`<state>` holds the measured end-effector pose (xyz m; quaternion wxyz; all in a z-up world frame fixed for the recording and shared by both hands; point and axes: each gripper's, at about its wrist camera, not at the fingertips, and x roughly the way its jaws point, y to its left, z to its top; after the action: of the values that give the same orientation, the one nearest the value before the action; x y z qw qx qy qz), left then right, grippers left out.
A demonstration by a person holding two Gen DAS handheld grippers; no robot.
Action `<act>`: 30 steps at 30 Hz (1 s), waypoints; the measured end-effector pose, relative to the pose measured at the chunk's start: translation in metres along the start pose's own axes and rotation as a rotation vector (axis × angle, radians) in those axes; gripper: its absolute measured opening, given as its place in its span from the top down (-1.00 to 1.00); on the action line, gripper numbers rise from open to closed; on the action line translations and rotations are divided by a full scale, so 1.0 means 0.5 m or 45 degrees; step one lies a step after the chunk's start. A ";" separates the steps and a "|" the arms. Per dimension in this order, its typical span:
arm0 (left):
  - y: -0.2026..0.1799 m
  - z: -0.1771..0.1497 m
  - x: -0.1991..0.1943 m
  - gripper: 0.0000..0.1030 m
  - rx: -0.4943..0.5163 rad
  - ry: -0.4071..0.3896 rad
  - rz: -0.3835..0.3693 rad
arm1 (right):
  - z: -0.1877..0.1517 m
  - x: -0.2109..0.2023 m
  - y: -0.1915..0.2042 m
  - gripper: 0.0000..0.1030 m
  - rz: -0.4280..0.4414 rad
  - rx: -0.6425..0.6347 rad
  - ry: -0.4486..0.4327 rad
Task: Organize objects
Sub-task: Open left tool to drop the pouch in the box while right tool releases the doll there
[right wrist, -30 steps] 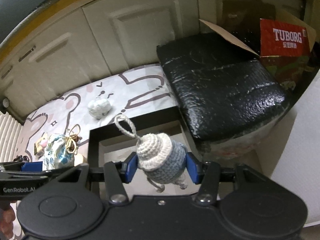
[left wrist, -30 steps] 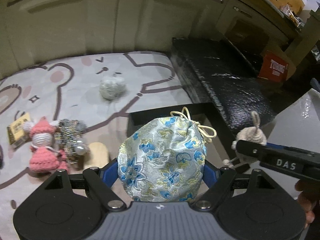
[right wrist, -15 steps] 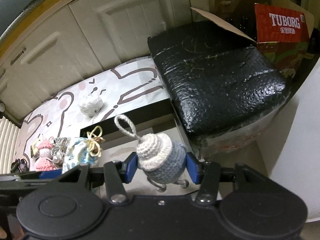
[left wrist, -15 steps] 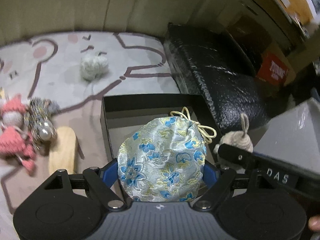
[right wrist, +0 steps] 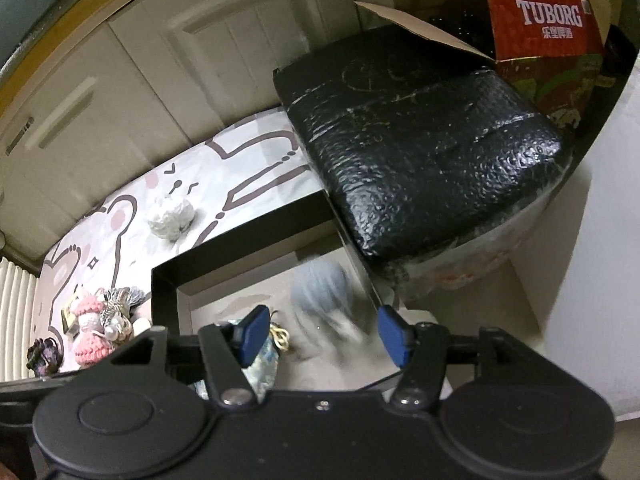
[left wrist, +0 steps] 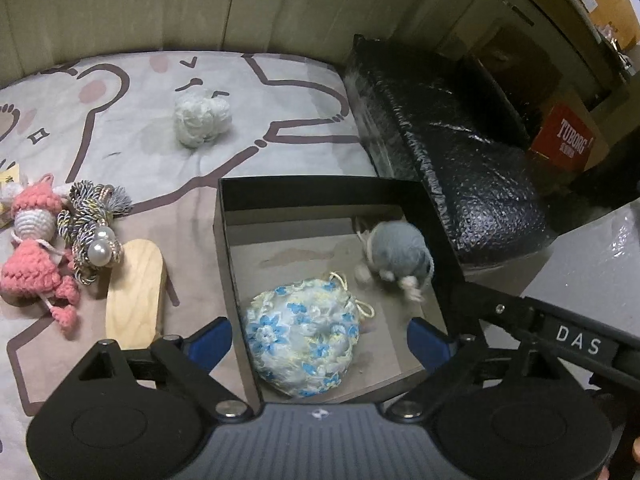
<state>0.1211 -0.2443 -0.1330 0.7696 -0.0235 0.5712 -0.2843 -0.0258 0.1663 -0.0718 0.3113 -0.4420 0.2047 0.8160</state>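
Since both belong in the black box [left wrist: 320, 196], the left gripper [left wrist: 320, 340] and right gripper [right wrist: 324, 332] hang spread and empty; floral pouch [left wrist: 304, 344] lies at six o'clock, grey doll [left wrist: 396, 252] at two.

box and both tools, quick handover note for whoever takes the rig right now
Left tool: open, empty, over the box.
Right tool: open, empty, over the same box.
Done: pouch and grey doll are in the box; the doll is blurred.
Left on the mat: pink doll, tassel charm, wooden piece, white ball.
Probably the wooden piece next; it lies nearest the left tool.
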 end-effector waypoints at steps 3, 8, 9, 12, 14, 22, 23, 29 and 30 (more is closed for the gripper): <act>0.003 -0.002 -0.005 -0.83 0.009 -0.006 0.008 | -0.001 -0.002 0.001 -0.18 -0.006 -0.002 0.003; 0.009 0.000 -0.015 -0.83 0.015 -0.012 0.021 | -0.002 -0.006 0.001 -0.18 -0.012 0.004 0.001; 0.010 0.000 -0.017 -0.83 0.016 -0.013 0.021 | -0.003 -0.007 0.002 -0.18 -0.012 0.003 0.000; 0.014 -0.001 -0.026 -0.83 0.020 -0.017 0.022 | -0.006 -0.011 0.004 -0.18 -0.010 0.005 -0.004; 0.015 -0.002 -0.032 -0.83 0.024 -0.021 0.026 | -0.008 -0.015 0.007 -0.18 -0.012 0.004 -0.008; 0.024 -0.006 -0.063 -0.83 0.052 -0.053 0.051 | -0.014 -0.034 0.025 -0.18 -0.056 0.052 -0.042; 0.026 -0.006 -0.067 -0.83 0.052 -0.057 0.052 | -0.015 -0.037 0.026 -0.18 -0.057 0.053 -0.045; 0.037 -0.011 -0.095 -0.83 0.066 -0.086 0.069 | -0.020 -0.050 0.039 -0.18 -0.072 0.043 -0.063; 0.039 -0.012 -0.099 -0.83 0.069 -0.089 0.071 | -0.021 -0.052 0.041 -0.18 -0.075 0.040 -0.066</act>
<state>0.1146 -0.2033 -0.0990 0.7971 0.0034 0.5365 -0.2771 -0.0230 0.1366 -0.0540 0.3472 -0.4216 0.1962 0.8144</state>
